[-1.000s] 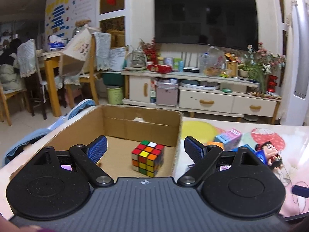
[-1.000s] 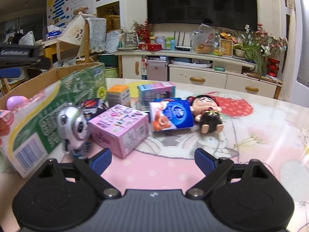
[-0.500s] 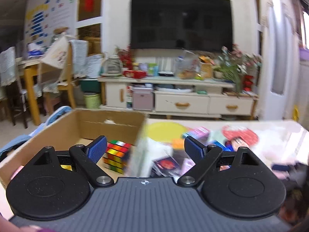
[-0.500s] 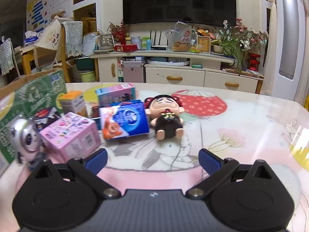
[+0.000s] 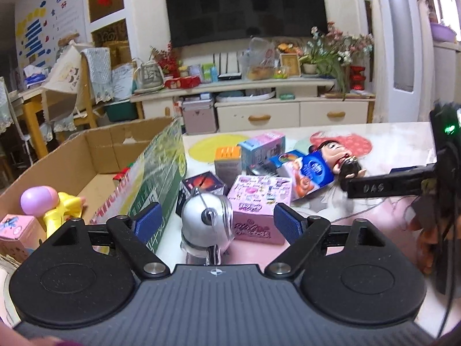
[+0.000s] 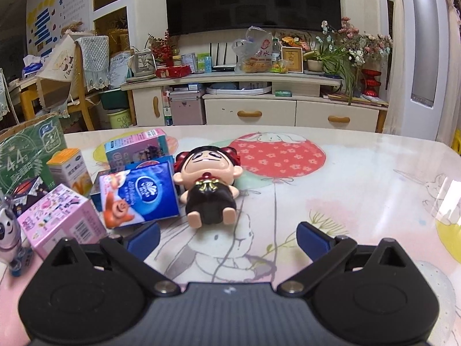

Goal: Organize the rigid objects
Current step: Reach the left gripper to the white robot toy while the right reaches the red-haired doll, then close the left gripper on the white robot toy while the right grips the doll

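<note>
Left gripper (image 5: 217,220) jaws spread, empty, lined up on the silver panda toy (image 5: 206,220) standing on the table just beside the cardboard box (image 5: 95,155). Right gripper (image 6: 227,238) jaws spread, empty, facing the doll (image 6: 209,184) lying face-up. Likely next: close low on the toy's round body, squarely, avoiding the pink box (image 5: 258,207) alongside. A second ago the left gripper looked into the box at a puzzle cube; it has swung right.
</note>
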Demonstrator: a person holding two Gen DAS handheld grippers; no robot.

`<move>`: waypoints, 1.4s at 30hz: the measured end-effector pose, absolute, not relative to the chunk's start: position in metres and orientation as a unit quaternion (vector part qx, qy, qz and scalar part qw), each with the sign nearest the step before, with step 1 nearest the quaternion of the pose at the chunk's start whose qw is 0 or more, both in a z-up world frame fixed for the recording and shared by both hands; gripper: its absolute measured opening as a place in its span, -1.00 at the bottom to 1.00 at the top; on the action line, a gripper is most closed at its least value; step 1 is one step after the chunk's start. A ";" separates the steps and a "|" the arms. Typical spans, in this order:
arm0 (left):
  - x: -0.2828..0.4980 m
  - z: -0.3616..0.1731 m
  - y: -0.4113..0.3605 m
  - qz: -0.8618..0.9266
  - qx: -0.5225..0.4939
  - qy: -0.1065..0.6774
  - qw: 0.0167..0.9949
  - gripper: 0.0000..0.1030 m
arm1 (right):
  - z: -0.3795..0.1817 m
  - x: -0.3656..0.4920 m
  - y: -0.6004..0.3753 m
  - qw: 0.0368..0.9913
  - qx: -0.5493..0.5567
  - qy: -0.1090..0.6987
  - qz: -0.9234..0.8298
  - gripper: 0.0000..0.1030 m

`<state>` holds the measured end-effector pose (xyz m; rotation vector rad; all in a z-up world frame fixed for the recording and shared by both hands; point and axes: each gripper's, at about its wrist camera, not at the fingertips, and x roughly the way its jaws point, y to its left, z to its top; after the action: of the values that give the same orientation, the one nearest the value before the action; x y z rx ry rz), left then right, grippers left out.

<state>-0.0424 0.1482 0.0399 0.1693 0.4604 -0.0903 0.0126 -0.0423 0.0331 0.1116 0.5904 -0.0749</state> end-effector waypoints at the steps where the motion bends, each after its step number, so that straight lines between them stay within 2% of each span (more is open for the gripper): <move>1: -0.040 0.038 0.147 -0.038 0.082 0.231 0.969 0.96 | 0.033 0.014 -0.044 0.955 0.058 0.290 -0.035 0.95; 2: -0.037 0.036 0.148 -0.033 0.081 0.234 0.968 0.86 | 0.033 0.016 -0.045 0.955 0.060 0.289 -0.035 0.95; 5: -0.030 0.029 0.145 -0.020 0.083 0.242 0.967 0.75 | 0.033 0.021 -0.049 0.956 0.068 0.285 -0.032 0.94; 21: -0.002 0.020 0.153 0.019 0.064 0.286 0.956 0.67 | 0.032 0.052 -0.057 0.954 0.095 0.285 -0.023 0.74; 26: -0.004 0.018 0.153 0.025 0.073 0.289 0.954 0.58 | 0.030 0.060 -0.055 0.951 0.093 0.296 -0.021 0.71; 28: -0.006 0.019 0.154 0.023 0.075 0.290 0.954 0.48 | 0.030 0.062 -0.056 0.949 0.095 0.299 -0.019 0.71; 29: -0.005 0.019 0.154 0.019 0.073 0.291 0.954 0.34 | 0.030 0.063 -0.056 0.949 0.096 0.299 -0.019 0.71; 31: -0.004 0.020 0.156 0.016 0.067 0.298 0.952 0.30 | 0.029 0.066 -0.057 0.949 0.097 0.301 -0.018 0.68; 32: -0.005 0.020 0.156 0.016 0.067 0.299 0.952 0.30 | 0.029 0.067 -0.056 0.948 0.096 0.302 -0.016 0.63; 33: -0.004 0.020 0.156 0.015 0.069 0.299 0.952 0.30 | 0.028 0.068 -0.055 0.948 0.094 0.305 -0.011 0.46; 36: -0.004 0.020 0.157 0.015 0.069 0.302 0.951 0.29 | 0.028 0.068 -0.051 0.948 0.083 0.307 -0.011 0.17; 40: -0.003 0.021 0.156 0.015 0.072 0.304 0.950 0.28 | 0.028 0.068 -0.049 0.948 0.080 0.307 0.000 -0.01; 42: -0.003 0.021 0.155 0.012 0.071 0.306 0.949 0.28 | 0.028 0.068 -0.048 0.949 0.077 0.307 -0.001 -0.01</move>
<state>-0.0034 0.1554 0.0212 0.1440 0.6223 0.0247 0.0685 -0.0483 0.0278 0.1557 0.6241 -0.0019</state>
